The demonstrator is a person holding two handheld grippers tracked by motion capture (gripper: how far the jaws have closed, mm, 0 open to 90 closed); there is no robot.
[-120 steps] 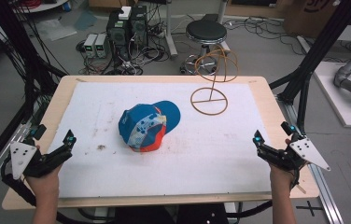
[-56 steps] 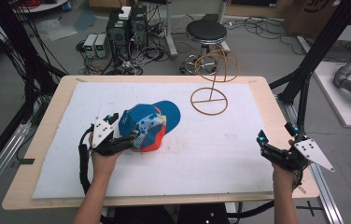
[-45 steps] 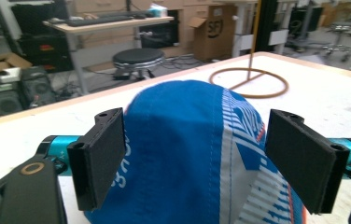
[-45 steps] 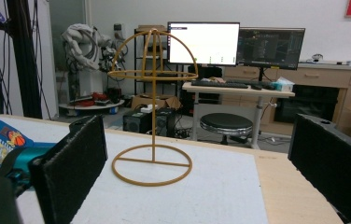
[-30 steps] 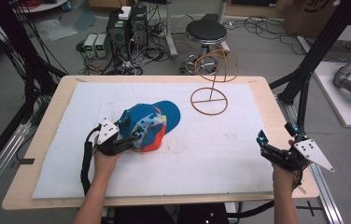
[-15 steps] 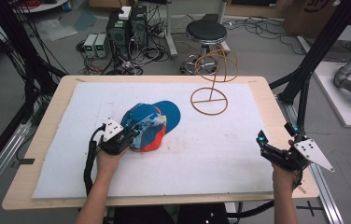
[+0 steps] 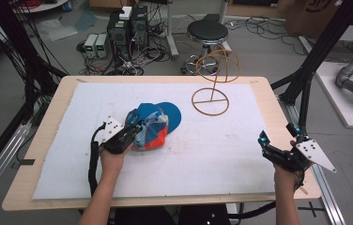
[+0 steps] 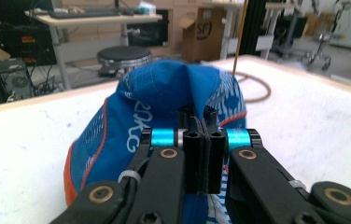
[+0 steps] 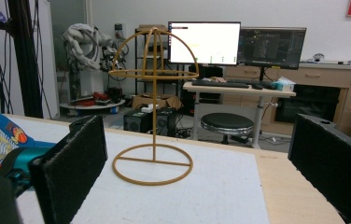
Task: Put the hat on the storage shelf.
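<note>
High view: cap lies mid-mat w/ left gripper at its near edge, right gripper apart by the table's right edge; left gripper view: jaws just closed, pinching cap fabric; right gripper view: jaws wide, released, facing wire stand.

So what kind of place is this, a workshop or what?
Most likely a robotics lab: a robot arm by the wall, desk monitors, and computer boxes with tangled cables on the floor behind the table.
</note>
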